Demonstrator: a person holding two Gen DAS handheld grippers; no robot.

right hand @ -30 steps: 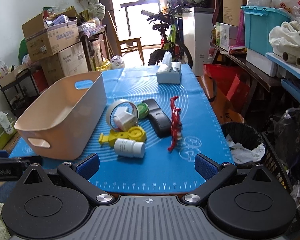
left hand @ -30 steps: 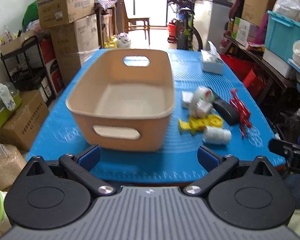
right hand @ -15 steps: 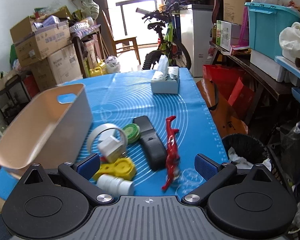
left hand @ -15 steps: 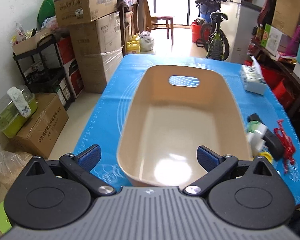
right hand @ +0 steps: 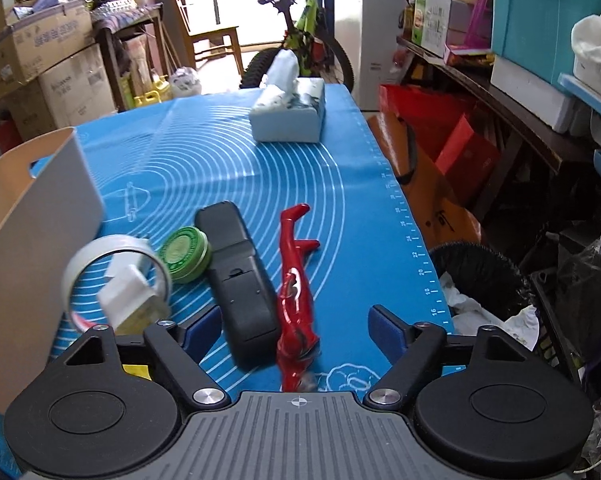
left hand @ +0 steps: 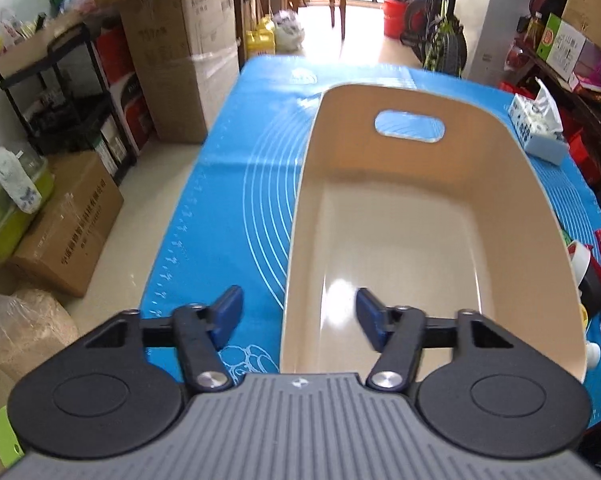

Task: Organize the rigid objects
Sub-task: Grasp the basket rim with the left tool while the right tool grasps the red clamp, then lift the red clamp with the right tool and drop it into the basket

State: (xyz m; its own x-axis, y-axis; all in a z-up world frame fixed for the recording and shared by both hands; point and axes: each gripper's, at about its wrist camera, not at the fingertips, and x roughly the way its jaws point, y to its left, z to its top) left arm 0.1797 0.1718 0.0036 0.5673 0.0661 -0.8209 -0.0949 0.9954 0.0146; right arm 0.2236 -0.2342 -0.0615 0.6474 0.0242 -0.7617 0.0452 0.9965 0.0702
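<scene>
An empty beige bin (left hand: 548, 208) with handle cut-outs stands on the blue mat (left hand: 228, 200). My left gripper (left hand: 299, 320) hangs over its near left corner. Its jaws are closing with the bin's left wall between them, and the pads are still apart from it. To the right of the bin (right hand: 32, 220) lie a tape roll (right hand: 116, 268), a white plug block (right hand: 126, 292), a green tin (right hand: 184, 254), a black case (right hand: 236, 276) and a red toy figure (right hand: 296, 280). My right gripper (right hand: 294, 330) is low over the case and figure, its jaws closing without touching either.
A tissue pack (right hand: 288, 114) sits at the far right of the mat. A yellow item (right hand: 134, 370) peeks out under the right gripper. A black waste basket (right hand: 484, 276) stands past the table's right edge. Cardboard boxes (left hand: 180, 60) and shelves line the left.
Both grippers moved forward over the table: the left from in front of the bin to above its near left corner, the right down over the black case and red figure. Both jaws narrowed.
</scene>
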